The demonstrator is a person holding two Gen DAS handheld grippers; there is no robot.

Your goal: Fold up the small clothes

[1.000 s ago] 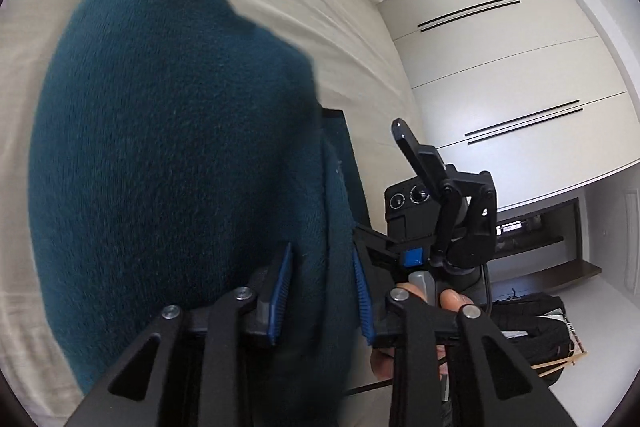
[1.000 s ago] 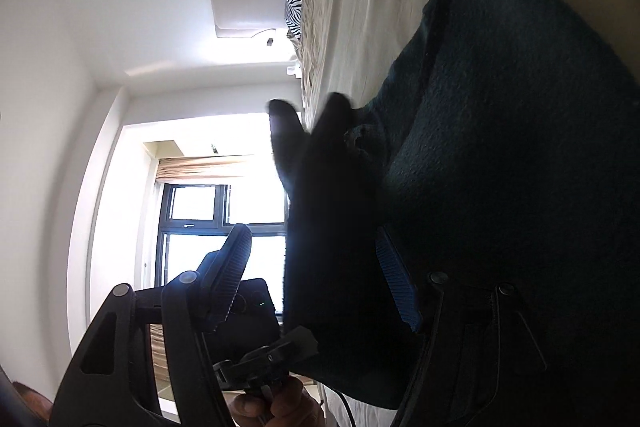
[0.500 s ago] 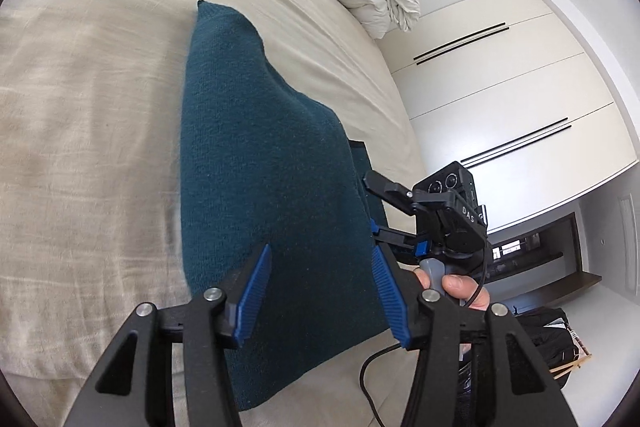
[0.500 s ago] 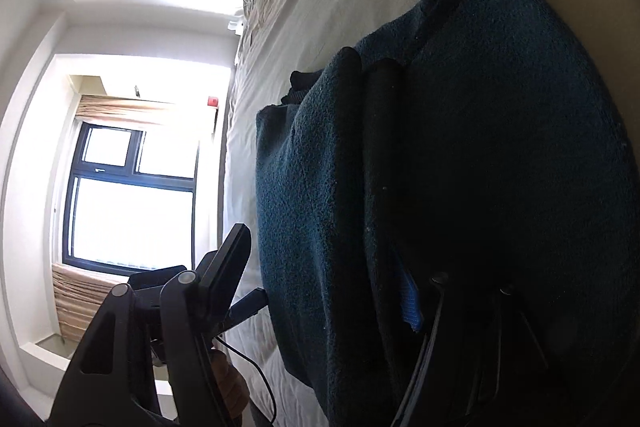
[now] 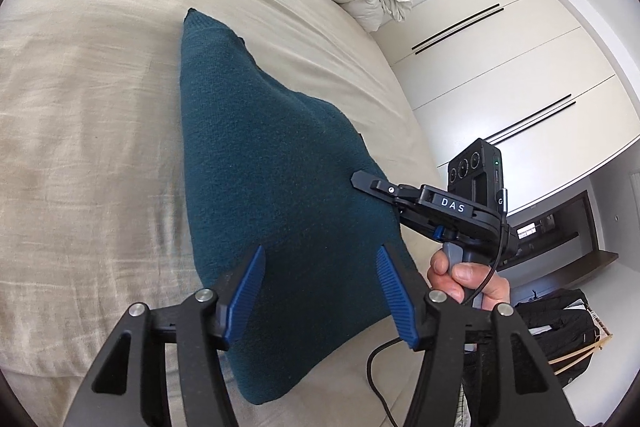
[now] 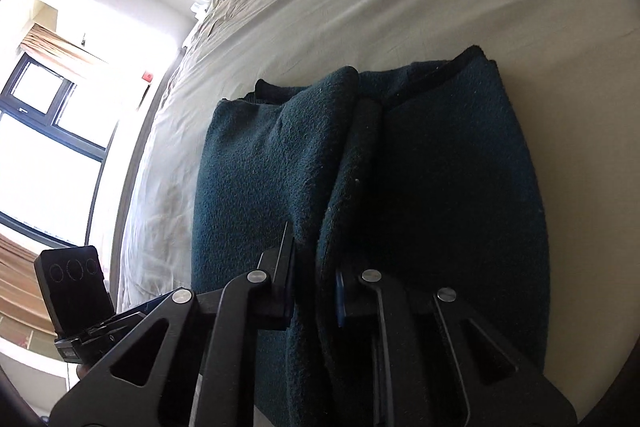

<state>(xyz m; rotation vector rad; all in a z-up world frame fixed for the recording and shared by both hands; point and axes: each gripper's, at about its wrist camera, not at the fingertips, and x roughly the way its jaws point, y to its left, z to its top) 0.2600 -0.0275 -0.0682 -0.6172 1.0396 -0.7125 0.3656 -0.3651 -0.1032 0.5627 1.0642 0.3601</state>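
Teal knit garment (image 5: 276,187) lies folded on the bed (image 5: 80,107). My left gripper (image 5: 320,291) hangs wide open over its near edge, holding nothing; my right gripper (image 6: 314,263) pinches its fold to keep layers aligned.

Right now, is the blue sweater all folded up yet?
Nearly. The teal sweater already lies doubled over on the bed, so the fold looks made. The left gripper is open above it. The right gripper is shut on its edge; letting go and smoothing the layers probably remain.
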